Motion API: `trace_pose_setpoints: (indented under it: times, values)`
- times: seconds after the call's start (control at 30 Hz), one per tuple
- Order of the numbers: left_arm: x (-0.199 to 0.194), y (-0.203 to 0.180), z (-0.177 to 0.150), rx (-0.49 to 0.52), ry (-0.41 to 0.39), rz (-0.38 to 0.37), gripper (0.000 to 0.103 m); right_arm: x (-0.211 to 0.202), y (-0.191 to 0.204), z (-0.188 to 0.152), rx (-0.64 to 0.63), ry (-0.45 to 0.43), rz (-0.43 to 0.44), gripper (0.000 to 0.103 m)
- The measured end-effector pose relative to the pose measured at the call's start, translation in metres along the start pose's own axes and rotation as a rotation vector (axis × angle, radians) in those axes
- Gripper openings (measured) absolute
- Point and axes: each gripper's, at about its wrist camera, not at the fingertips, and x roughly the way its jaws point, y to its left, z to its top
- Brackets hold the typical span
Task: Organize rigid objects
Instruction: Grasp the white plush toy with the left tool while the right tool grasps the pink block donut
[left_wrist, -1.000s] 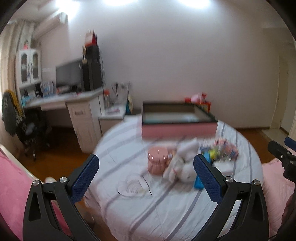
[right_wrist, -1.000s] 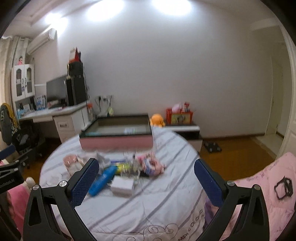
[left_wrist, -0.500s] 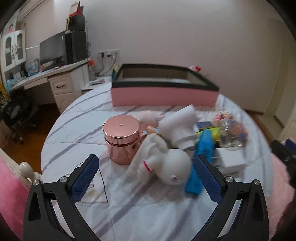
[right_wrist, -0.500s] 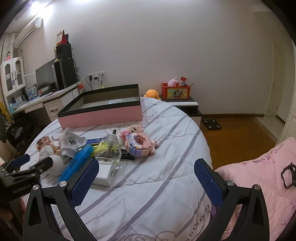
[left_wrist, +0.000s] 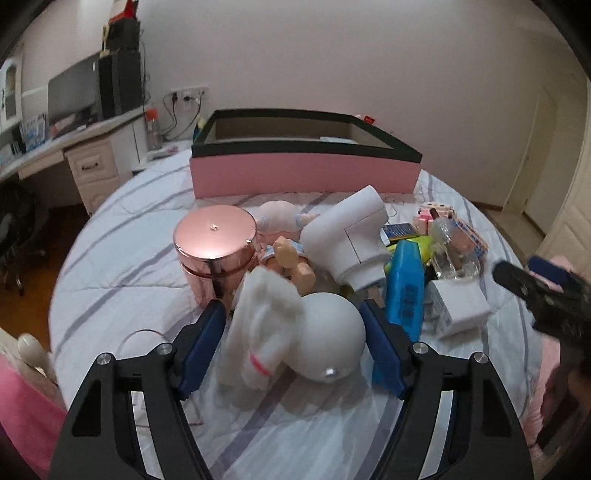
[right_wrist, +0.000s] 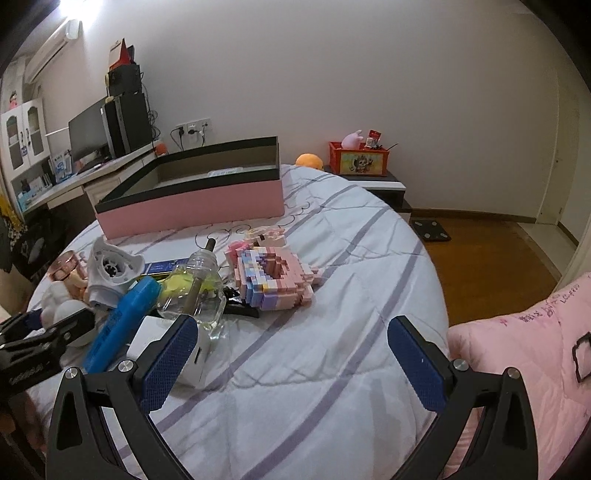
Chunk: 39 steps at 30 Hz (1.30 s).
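Observation:
A pile of objects lies on a round striped bed (left_wrist: 122, 266). My left gripper (left_wrist: 291, 339) is open, its blue pads either side of a white round-headed object with a white cloth-like part (left_wrist: 295, 332). Behind it stand a rose-gold round tin (left_wrist: 216, 247), a small doll (left_wrist: 291, 258), a white plastic device (left_wrist: 351, 240) and a blue bottle (left_wrist: 404, 288). My right gripper (right_wrist: 291, 362) is open and empty above the bedspread, near a white box (right_wrist: 155, 343), a clear glass bottle (right_wrist: 195, 291) and a pink block model (right_wrist: 273, 277).
A large open pink box with a black rim (left_wrist: 306, 162) (right_wrist: 192, 192) sits at the far side of the bed. A desk with a monitor (left_wrist: 74, 99) stands at the left. A pink pillow (right_wrist: 524, 354) lies at the right. Wooden floor (right_wrist: 480, 254) lies beyond.
Both grippers have moved down and forward toward the pile. My left gripper's pads have narrowed and now flank the white round-headed object. The right gripper stays wide open.

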Motion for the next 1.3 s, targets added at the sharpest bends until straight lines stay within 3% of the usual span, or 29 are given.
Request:
trace_pose_setpoints:
  times: [0.2,0.3,0.4,0.5,0.53,0.6,0.67,0.73,0.83,0.9,0.93,1.07,1.3]
  values:
    - [-0.019,0.007,-0.007,0.01,-0.024,0.0,0.075,0.026,-0.004,0.02,0.009,0.026,0.035,0.103]
    - [-0.022,0.01,-0.005,0.004,-0.028,-0.006,0.075,0.037,-0.008,0.03,0.015,0.045,-0.003,0.103]
    - [-0.022,0.011,-0.002,0.001,-0.034,-0.002,0.074,0.051,-0.014,0.033,0.023,0.096,0.028,0.103]
    - [-0.022,0.009,-0.001,0.005,-0.036,-0.011,0.072,0.062,-0.016,0.034,0.03,0.146,0.113,0.101]
    - [-0.022,0.008,0.0,0.006,-0.039,-0.01,0.071,0.063,-0.015,0.034,0.027,0.145,0.113,0.099]
    - [-0.024,0.006,0.003,0.013,-0.046,-0.015,0.069,0.066,-0.013,0.035,0.002,0.16,0.116,0.081]
    - [-0.026,0.004,0.005,0.023,-0.054,-0.017,0.066,0.066,-0.011,0.034,-0.004,0.159,0.132,0.068]
    - [-0.026,0.004,0.007,0.03,-0.056,-0.007,0.057,0.064,-0.01,0.033,-0.014,0.157,0.131,0.068]
    - [-0.023,0.004,0.006,0.034,-0.055,-0.006,0.055,0.058,-0.011,0.031,-0.008,0.14,0.133,0.068]
    - [-0.024,0.006,0.005,0.031,-0.046,-0.015,0.057,0.054,-0.01,0.027,-0.015,0.139,0.125,0.068]
    - [-0.024,0.007,0.003,0.025,-0.037,-0.029,0.065,0.052,-0.009,0.025,-0.019,0.138,0.119,0.068]
    - [-0.024,0.01,-0.01,0.023,-0.019,-0.022,0.08,0.046,-0.01,0.022,-0.011,0.133,0.112,0.069]
    - [-0.01,0.016,-0.021,-0.009,0.011,-0.029,0.081,0.051,-0.012,0.023,0.004,0.136,0.123,0.069]
